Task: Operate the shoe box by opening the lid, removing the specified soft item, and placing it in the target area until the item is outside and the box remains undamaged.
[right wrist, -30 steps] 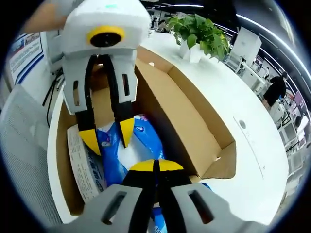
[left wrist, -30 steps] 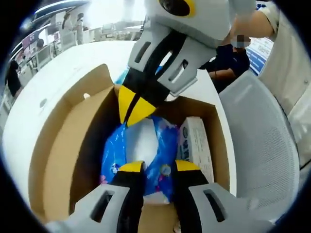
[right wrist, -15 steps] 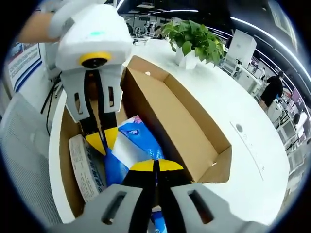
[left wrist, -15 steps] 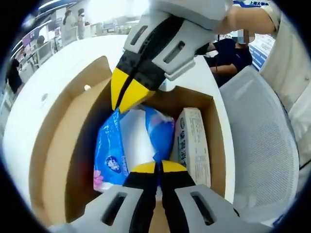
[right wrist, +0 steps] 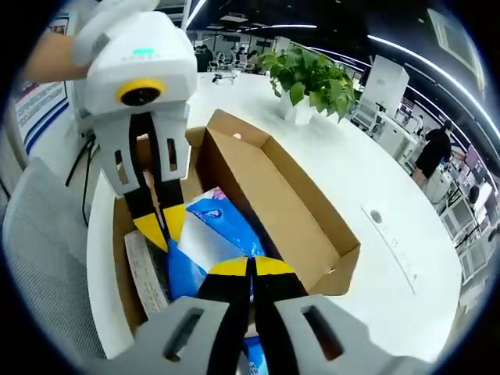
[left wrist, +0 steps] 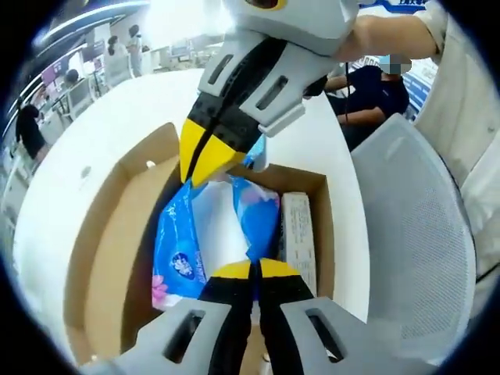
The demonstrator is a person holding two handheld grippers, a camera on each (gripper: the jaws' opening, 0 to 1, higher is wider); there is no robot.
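Round white worktop [right wrist: 367, 180] carrying an open cardboard shoe box [right wrist: 293, 207] near its edge by a grey mesh chair [left wrist: 418, 234], potted plant [right wrist: 308, 74] toward the far edge. Blue and white soft pack [left wrist: 207, 234] lifted partly above box, pinched at opposite ends by left claw [left wrist: 251, 270] and right claw [right wrist: 251, 267], both clamped shut on it. White carton [left wrist: 297, 242] with unreadable print lying along box wall.
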